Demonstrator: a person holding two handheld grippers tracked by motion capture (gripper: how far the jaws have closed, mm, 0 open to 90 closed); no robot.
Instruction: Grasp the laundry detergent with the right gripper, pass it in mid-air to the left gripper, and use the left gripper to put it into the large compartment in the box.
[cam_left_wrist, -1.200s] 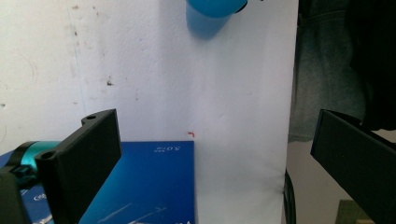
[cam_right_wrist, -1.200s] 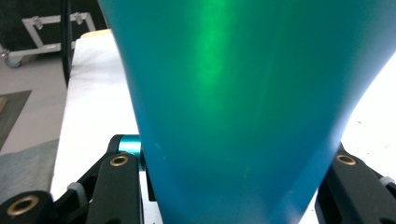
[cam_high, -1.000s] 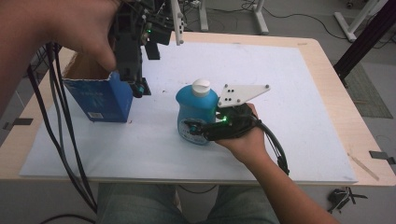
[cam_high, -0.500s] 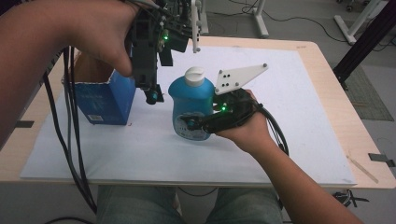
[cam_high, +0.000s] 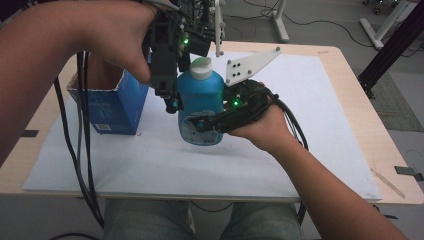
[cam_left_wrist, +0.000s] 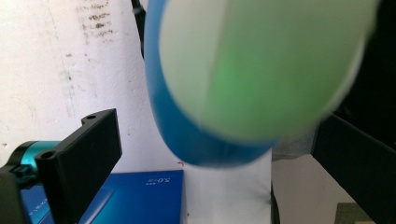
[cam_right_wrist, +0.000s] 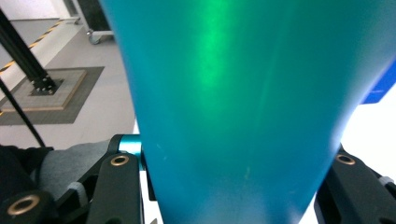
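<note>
right gripper (cam_high: 207, 125) clenched on blue bottle (cam_high: 200, 105) low body, bottle lifted off white mat (cam_high: 310, 125), long axis upright. left gripper (cam_high: 170, 97) jaws apart, straddling bottle's white cap (cam_left_wrist: 261, 65) from above, not pressing. beyond bottle, blue box (cam_high: 112, 107) sits left.

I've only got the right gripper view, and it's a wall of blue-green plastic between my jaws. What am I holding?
Observer: A blue plastic bottle with a white cap. The right gripper is clamped on its lower body, at the label.
Operator: Where's the left gripper?
Observer: The left gripper points down over the bottle's top, with its jaws open on either side of the cap.
Operator: Anything close by?
Observer: An open blue cardboard box stands just left of the bottle.
</note>
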